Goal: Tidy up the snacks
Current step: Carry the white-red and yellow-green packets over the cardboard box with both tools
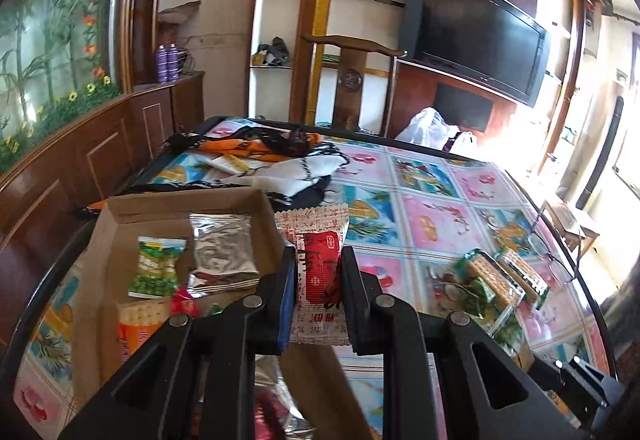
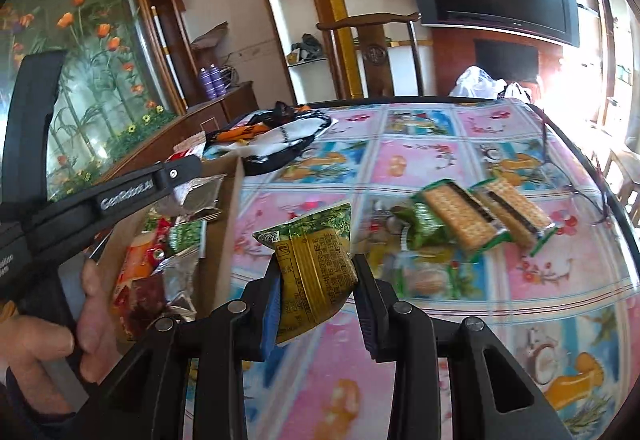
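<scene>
The shallow brown cardboard box (image 1: 120,236) is taken as the landmark. Inside it several snacks are already lying: a green-and-white packet of peas (image 1: 157,267), a silver foil pouch (image 1: 222,246) just right of it, and an orange packet (image 1: 138,324) at the near side. They are gathered there probably because the box is serving as the collecting place.

At the right wall of the box, a red-and-white paper-wrapped snack (image 1: 318,268) is being gripped upright by the left gripper (image 1: 318,296), whose jaws are clenched on its middle. It is being held above the box edge, apparently so that it can be dropped inside. In the right wrist view, a hand (image 2: 52,336) is seen holding this tool over the box.

Further right of the box, over the flowered plastic tablecloth (image 2: 420,156), a yellow-green plastic snack bag (image 2: 316,264) is being grasped by the right gripper (image 2: 316,300), lifted clear of the table.

Well to the right of the box, two green-wrapped cracker packs (image 2: 480,220) are still lying on the cloth, not yet collected.
</scene>
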Demonstrator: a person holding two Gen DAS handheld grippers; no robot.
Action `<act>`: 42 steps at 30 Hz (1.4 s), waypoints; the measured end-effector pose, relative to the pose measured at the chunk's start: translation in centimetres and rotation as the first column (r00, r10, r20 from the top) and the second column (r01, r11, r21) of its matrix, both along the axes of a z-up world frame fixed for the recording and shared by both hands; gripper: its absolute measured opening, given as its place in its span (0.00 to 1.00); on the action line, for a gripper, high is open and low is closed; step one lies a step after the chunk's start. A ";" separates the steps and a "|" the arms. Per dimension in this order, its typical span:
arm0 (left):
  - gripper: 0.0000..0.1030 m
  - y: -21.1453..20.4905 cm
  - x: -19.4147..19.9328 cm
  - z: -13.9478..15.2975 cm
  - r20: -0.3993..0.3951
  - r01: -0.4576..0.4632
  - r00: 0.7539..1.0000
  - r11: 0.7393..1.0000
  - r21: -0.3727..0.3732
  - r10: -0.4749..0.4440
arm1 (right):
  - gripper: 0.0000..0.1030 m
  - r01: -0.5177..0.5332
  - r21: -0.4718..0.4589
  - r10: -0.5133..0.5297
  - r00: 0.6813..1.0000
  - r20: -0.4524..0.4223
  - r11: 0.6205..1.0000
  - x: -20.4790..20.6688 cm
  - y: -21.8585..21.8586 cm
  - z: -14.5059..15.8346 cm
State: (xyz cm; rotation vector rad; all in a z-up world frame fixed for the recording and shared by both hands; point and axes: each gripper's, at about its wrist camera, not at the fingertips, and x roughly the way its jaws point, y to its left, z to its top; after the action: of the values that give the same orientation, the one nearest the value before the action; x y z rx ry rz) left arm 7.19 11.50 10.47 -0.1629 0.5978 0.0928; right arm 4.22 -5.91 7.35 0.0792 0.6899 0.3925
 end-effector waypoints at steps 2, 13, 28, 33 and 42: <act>0.19 0.7 -0.1 0.0 0.000 -0.020 1.000 1.000 -0.001 0.020 | 0.35 -0.013 0.004 0.013 1.000 -0.002 1.000 -0.1 0.8 0.0; 0.20 5.7 0.1 -0.5 -0.035 -0.126 0.992 0.992 -0.026 0.125 | 0.35 -0.101 -0.003 0.101 0.995 -0.008 0.995 -0.7 5.7 -0.3; 0.20 10.6 0.6 -2.2 -0.134 -0.235 0.964 0.971 -0.042 0.228 | 0.35 -0.187 -0.010 0.186 0.981 -0.059 0.982 0.9 11.4 -1.4; 0.20 11.1 0.5 -2.4 -0.145 -0.245 0.961 0.969 -0.040 0.237 | 0.35 -0.203 -0.015 0.201 0.976 -0.082 0.979 2.0 12.9 -2.0; 0.20 11.3 0.9 -3.0 -0.175 -0.256 0.953 0.966 -0.024 0.248 | 0.35 -0.218 -0.012 0.214 0.968 -0.130 0.976 3.1 14.6 -3.2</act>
State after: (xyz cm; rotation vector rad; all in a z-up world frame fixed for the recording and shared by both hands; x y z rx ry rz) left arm 8.08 22.78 7.49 -0.2785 0.7486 0.3441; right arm 7.32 8.74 4.11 0.0034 0.8341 0.5914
